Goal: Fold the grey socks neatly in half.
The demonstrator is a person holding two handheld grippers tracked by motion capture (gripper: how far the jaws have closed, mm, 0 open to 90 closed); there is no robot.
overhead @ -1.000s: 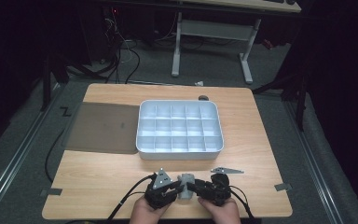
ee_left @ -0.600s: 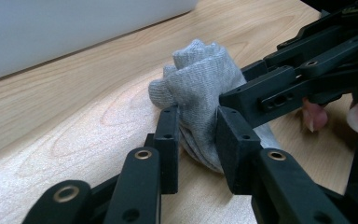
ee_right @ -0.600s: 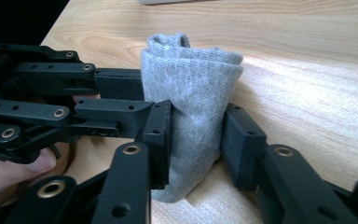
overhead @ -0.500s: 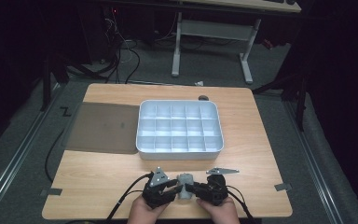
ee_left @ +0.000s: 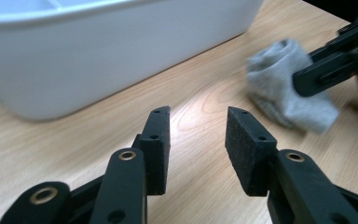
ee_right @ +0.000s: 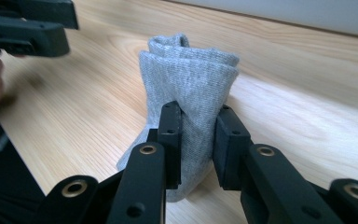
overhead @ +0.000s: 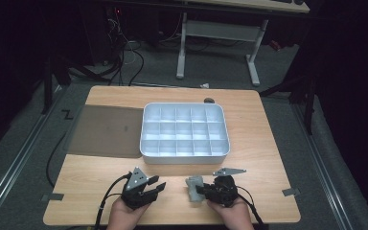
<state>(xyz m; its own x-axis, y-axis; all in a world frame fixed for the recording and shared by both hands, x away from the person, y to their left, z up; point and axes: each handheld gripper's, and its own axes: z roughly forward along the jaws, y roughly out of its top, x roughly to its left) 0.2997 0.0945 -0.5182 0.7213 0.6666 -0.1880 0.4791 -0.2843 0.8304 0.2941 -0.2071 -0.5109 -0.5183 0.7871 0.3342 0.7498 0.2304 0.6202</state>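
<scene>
In the high view, the left tool (overhead: pixel 156 186) has drawn off to the left since a second ago, when both tools were huddled together at the near edge of the surface (overhead: pixel 268 158); its jaws have just been opening and stand released with nothing between them. The right tool (overhead: pixel 201 190) has kept its place, its jaws have just been closing, and it now alone holds the rolled grey sock (overhead: pixel 193 188), so the handover looks done and the sock is ready to be carried. The white compartment tray (overhead: pixel 185 153) sits just ahead, its near wall close to the sock, with a dark mat (overhead: pixel 106 130) to its left; bare wood lies between the two tools and out to the right. In the left gripper view, the pads (ee_left: pixel 160 140) frame bare wood, the sock (ee_left: pixel 279 88) lies apart at upper right under the other tool, and the tray wall (ee_left: pixel 98 60) rises close ahead. In the right gripper view, the right tool (ee_right: pixel 197 140) is clenched on the sock (ee_right: pixel 191 79) at its lower half, the roll standing upright on the wood, with the tray wall (ee_right: pixel 307 14) behind, so a lift is probably needed to clear the rim.
</scene>
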